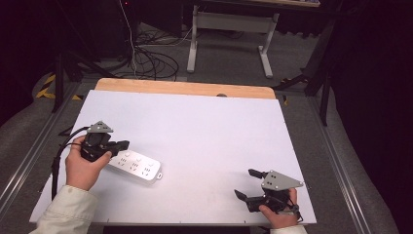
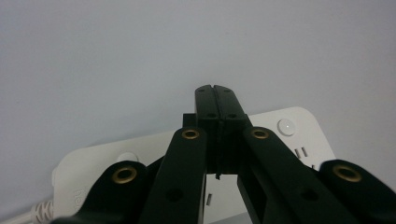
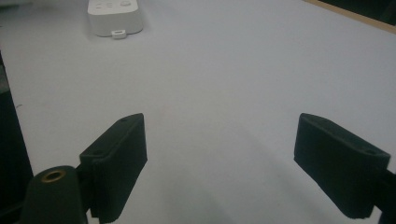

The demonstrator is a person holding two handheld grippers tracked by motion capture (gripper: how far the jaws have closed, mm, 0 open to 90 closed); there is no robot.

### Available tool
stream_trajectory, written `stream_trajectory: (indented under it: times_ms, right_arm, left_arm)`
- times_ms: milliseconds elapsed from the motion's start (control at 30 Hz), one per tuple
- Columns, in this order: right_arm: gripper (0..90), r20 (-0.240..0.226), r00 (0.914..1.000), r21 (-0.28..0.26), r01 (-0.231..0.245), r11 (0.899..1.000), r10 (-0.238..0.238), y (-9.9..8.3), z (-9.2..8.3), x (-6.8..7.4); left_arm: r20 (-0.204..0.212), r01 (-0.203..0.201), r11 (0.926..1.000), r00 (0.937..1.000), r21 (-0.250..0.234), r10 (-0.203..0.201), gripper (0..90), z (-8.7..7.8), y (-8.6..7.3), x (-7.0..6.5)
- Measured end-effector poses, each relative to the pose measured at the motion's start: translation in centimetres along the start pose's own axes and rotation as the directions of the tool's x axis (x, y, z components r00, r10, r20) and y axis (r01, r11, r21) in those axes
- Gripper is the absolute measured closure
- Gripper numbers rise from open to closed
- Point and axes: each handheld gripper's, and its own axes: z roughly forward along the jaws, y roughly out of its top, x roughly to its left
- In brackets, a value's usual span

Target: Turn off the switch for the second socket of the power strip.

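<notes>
A white power strip (image 1: 136, 166) lies on the white table (image 1: 204, 131) at the front left, its sockets and round buttons facing up. My left gripper (image 1: 124, 144) hovers over the strip's left end with its jaws pressed flat together and nothing between them. In the left gripper view the shut gripper (image 2: 215, 91) points past the power strip (image 2: 280, 133), whose cable leaves at the lower left. My right gripper (image 1: 246, 183) rests near the front right of the table, jaws wide apart and empty. The right gripper view has the open gripper (image 3: 224, 154) facing the far-off power strip (image 3: 114, 16).
A wooden strip (image 1: 185, 87) edges the table's far side. Beyond it on the grey floor are a tangle of cables (image 1: 151, 61) and a white table frame (image 1: 229, 34). Metal rails run along both sides of the table.
</notes>
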Motion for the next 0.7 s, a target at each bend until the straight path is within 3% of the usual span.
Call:
stream_trajectory:
  times_ms: [233, 333, 367, 700]
  right_arm:
    - [17.6, 0.001, 1.0, -0.002, 0.001, 1.0, -0.001, 0.0, 0.0, 0.0]
    - [17.6, 0.0, 1.0, -0.001, 0.0, 1.0, 0.0, 0.0, 0.0, 0.0]
    - [17.6, -0.001, 1.0, -0.002, -0.001, 1.0, 0.001, 0.0, 0.0, 0.0]
    - [17.6, -0.002, 1.0, -0.001, 0.001, 1.0, -0.001, 0.0, 0.0, 0.0]
  left_arm:
    - [-0.027, 0.032, 0.9974, 0.9992, 0.064, -0.031, 90.0, 1.2, -0.2, 0.3]
    - [-0.05, 0.022, 0.9955, 0.9986, 0.092, -0.018, 90.0, 1.6, -0.3, 0.3]
    - [-0.067, 0.0, 0.9942, 0.9977, 0.107, 0.007, 90.0, 1.9, -0.3, 0.3]
    - [-0.079, -0.026, 0.9874, 0.9962, 0.156, 0.038, 90.0, 2.7, -0.5, 0.2]
